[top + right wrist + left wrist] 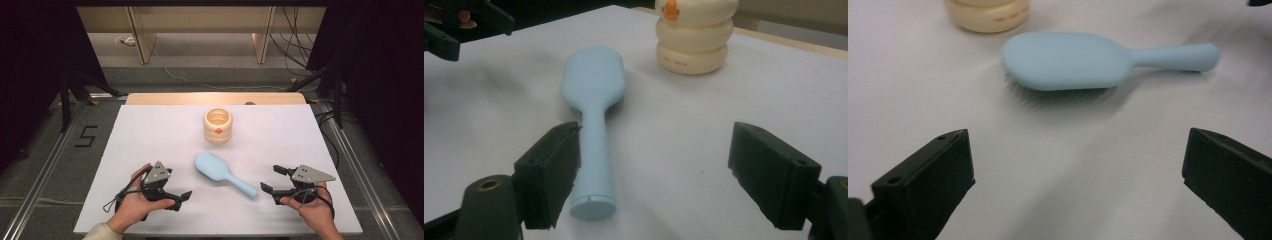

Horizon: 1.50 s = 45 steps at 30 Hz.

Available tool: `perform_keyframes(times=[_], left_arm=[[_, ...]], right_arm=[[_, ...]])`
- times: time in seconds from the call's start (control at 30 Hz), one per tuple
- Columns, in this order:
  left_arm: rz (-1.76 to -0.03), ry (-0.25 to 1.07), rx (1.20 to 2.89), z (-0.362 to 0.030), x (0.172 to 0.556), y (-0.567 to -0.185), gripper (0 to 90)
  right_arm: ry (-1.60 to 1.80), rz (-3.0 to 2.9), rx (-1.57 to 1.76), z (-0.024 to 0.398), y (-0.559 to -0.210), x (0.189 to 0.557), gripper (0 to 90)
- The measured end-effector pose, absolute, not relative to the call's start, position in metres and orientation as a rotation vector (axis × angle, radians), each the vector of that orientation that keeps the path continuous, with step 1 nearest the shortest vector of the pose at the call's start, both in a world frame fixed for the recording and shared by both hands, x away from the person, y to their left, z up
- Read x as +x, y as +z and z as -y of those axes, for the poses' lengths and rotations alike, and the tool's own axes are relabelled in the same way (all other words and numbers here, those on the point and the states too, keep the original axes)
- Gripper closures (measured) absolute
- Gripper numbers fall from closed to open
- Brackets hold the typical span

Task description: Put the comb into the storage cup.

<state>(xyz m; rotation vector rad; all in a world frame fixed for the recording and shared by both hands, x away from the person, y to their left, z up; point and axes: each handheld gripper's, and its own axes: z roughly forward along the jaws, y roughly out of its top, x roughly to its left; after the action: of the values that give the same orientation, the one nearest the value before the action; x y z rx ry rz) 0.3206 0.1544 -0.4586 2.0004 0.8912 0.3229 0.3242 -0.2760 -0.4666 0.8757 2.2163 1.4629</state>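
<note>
Right gripper (651,175) nearest, jaws apart, empty; hairbrush (591,105) handle end just beside its left jaw, bristles down. Left gripper (1075,175) jaws apart, brush ahead. Risk: jaw nudges handle, brush skids toward cream pot (218,126).

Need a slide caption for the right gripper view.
Open right gripper beside the handle of a pale-blue hairbrush lying bristles-down; cream jar behind.

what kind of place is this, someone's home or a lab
Most likely a lab recording station, not a home: a white table hemmed by black curtains, loose cables on the floor, a taped number 5, and only a blue hairbrush and cream holder set out.
</note>
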Motion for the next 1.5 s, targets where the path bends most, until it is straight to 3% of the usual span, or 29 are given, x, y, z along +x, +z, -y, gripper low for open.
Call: perform_keyframes(times=[0.27,0.5,1.07,1.5], left_arm=[[-0.93,0.396,1.982,-0.186,0.321,-0.466,0.0],[-0.934,0.388,1.974,-0.189,0.323,-0.471,0.0],[-0.949,0.376,1.975,-0.192,0.326,-0.475,0.0],[-0.962,0.385,1.974,-0.194,0.328,-0.476,0.0]], right_arm=[[1.469,-2.212,0.876,0.277,-0.461,0.324,20.5],[1.438,-2.242,0.871,0.266,-0.449,0.329,20.9],[0.887,-2.818,0.784,0.168,-0.436,0.38,19.6],[0.757,-2.895,0.775,0.146,-0.44,0.395,19.0]])
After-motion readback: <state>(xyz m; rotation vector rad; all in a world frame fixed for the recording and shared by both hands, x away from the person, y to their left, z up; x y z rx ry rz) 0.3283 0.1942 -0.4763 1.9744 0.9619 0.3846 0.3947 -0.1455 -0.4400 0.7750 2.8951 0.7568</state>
